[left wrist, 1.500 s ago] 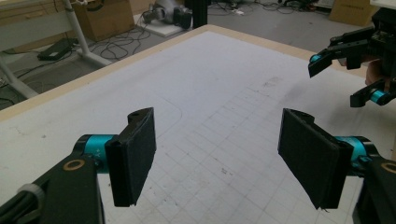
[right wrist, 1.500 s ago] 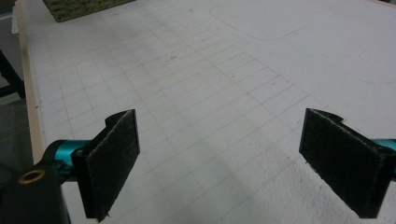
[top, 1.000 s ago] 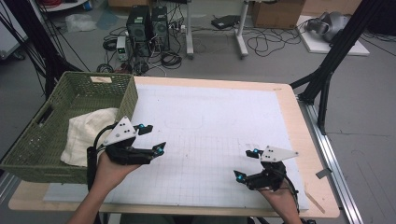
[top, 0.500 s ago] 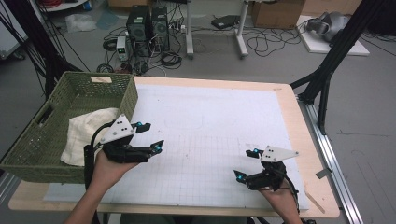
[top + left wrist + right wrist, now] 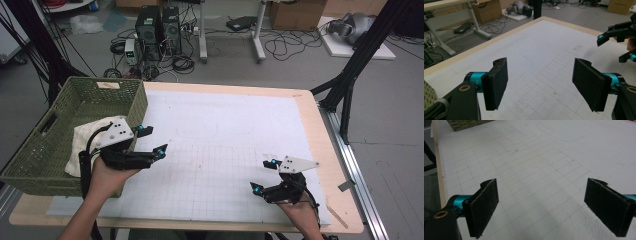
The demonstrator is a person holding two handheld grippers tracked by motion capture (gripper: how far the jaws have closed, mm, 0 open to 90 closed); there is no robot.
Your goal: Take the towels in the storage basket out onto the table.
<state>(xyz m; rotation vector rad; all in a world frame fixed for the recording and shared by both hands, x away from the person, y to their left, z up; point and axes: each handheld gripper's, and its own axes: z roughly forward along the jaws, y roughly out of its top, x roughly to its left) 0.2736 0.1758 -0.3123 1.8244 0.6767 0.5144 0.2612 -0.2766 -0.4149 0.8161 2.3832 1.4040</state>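
My left gripper (image 5: pixel 153 140) hovers open beside the right wall of a green woven basket (image 5: pixel 35 155), its jaws pointing right over the white gridded mat (image 5: pixel 225 135). A cream cloth (image 5: pixel 82 140) lies bunched inside the basket, just behind that gripper. My right gripper (image 5: pixel 264 176) is open too, low over the mat's front right part, jaws pointing left. In the left gripper view the two black pads (image 5: pixel 496 85) stand wide apart with nothing between them, and the right gripper (image 5: pixel 621 40) shows at the far right. The right gripper view has wide-apart pads (image 5: pixel 484 205) over bare mat.
The basket takes up the table's left end and overhangs its edge. The wooden table rim (image 5: pixel 330 150) runs along the right and far sides. Beyond the table, computer towers (image 5: pixel 159 25), cables and a black stand leg (image 5: pixel 350 80) are on the floor.
The left gripper has drifted slightly left and toward the basket; the right gripper has stayed in place. Both remain open.
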